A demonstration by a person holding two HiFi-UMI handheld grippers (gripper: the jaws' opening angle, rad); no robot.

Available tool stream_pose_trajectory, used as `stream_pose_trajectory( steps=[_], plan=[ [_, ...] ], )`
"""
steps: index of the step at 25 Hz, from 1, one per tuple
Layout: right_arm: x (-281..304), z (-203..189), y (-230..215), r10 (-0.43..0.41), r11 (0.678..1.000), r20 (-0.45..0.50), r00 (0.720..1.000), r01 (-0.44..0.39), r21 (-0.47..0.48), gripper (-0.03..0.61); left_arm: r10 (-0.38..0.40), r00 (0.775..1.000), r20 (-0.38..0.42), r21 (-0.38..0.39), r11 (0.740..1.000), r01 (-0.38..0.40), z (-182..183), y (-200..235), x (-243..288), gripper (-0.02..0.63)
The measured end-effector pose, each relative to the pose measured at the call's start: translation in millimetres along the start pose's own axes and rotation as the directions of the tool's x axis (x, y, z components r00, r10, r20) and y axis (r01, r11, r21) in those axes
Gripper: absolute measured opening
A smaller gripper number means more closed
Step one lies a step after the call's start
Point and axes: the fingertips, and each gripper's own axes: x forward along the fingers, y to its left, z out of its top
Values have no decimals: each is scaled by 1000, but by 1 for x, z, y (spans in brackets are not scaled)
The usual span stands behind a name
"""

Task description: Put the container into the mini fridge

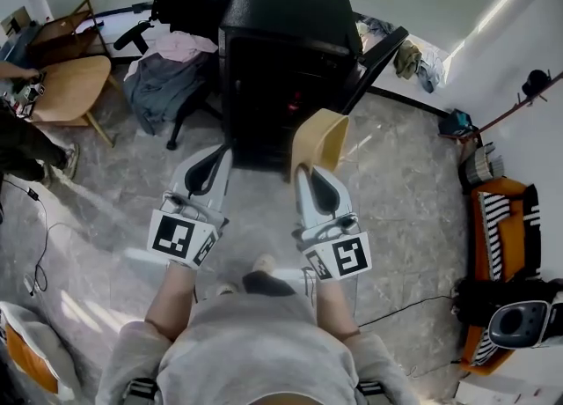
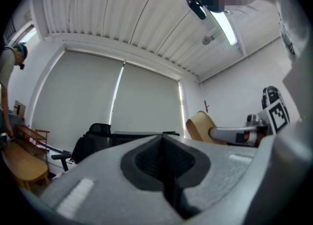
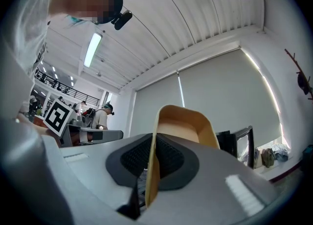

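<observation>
Holding the container [image 1: 322,136] by its wall in the fingers of my right gripper [image 1: 305,173], just in front of the open mini fridge [image 1: 286,16], I have yet to set it inside; my left gripper [image 1: 223,155] has its fingers closed on nothing.

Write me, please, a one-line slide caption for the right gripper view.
Right gripper shut on the wall of a tan container, with the black mini fridge behind it.
</observation>
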Motion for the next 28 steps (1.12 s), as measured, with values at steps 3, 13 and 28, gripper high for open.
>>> stream_pose_trajectory(
  steps=[3, 13, 28],
  plan=[
    [7, -1, -15, 16, 1000, -1, 1000, -16, 1, 18, 14, 1000, -1, 3, 1000, -14, -1, 0, 15, 2],
    [8, -6, -65, 80, 997, -2, 997, -80, 10, 18, 69, 998, 1, 18, 997, -69, -6, -19, 61, 2],
    [23, -28, -96, 107, 994, -6, 994, -106, 39, 18, 86, 996, -28, 22, 996, -86, -26, -18, 91, 2]
  ],
)
